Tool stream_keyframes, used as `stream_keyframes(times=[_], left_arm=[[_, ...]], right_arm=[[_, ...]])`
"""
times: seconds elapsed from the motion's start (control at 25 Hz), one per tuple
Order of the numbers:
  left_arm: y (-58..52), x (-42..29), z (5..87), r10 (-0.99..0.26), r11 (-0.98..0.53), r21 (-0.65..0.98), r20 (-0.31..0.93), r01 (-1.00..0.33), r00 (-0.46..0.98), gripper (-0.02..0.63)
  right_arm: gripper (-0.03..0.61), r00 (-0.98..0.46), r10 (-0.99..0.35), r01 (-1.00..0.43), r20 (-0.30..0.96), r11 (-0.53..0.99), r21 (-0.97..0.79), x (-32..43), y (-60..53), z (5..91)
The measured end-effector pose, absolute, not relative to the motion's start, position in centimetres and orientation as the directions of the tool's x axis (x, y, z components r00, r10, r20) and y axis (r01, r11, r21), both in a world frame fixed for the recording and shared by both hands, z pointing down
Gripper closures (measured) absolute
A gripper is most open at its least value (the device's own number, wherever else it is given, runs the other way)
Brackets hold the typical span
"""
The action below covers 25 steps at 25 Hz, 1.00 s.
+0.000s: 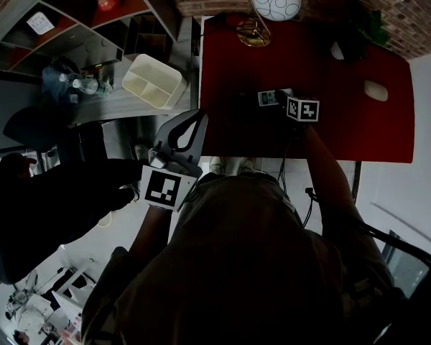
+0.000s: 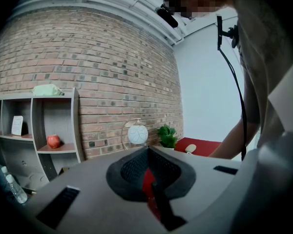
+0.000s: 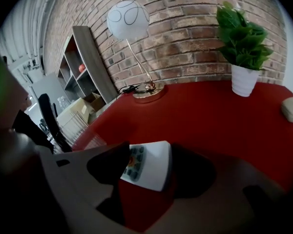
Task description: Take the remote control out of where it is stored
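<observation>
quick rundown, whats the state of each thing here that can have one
remote, lying flat on the red table, buttons up
right gripper, open, jaws either side of the remote
left gripper, shut, nothing between its jaws
white bin, upright, empty
lamp, upright, looks unlit

Remote control (image 3: 154,165) left end hidden behind right gripper (image 3: 152,175) jaws; buttons blurred.

Table (image 3: 219,116) is solid red; the remote control (image 3: 151,167) on it is white with dark grey-green buttons. Lamp (image 3: 128,19) has a white globe marked with thin dark looping lines and a gold stem and base. Plant (image 3: 241,33) has green leaves in a white pot; the wall (image 3: 185,33) is red-brown brick with pale mortar.
</observation>
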<state>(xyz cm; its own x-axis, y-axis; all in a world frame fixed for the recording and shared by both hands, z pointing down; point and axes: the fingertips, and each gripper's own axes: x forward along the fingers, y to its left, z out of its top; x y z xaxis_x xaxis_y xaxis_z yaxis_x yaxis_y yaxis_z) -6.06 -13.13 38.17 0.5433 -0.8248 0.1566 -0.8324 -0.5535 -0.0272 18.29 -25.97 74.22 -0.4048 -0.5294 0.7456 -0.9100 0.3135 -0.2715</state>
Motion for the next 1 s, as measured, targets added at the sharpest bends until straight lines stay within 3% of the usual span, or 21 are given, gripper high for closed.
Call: stream_keyframes(times=[0.28, 0.44, 1.0], left_arm=[[-13.1, -6.0, 38.3, -0.822, -0.558, -0.032, 0.159, -0.829, 0.547, 0.603], [-13.1, -6.0, 38.4, -0.82, -0.561, -0.036, 0.161, -0.827, 0.549, 0.603], [-12.4, -6.2, 38.2, -0.82, -0.562, -0.046, 0.164, -0.826, 0.549, 0.603]], right_arm=[[0.31, -0.354, -0.502, -0.922, 0.789, 0.328, -0.206, 19.0, -25.5, 75.0], [0.311, -0.283, -0.491, -0.911, 0.824, 0.407, -0.07, 19.2, -25.3, 75.6], [0.311, -0.275, -0.505, -0.92, 0.818, 0.387, -0.07, 19.5, -24.7, 75.9]])
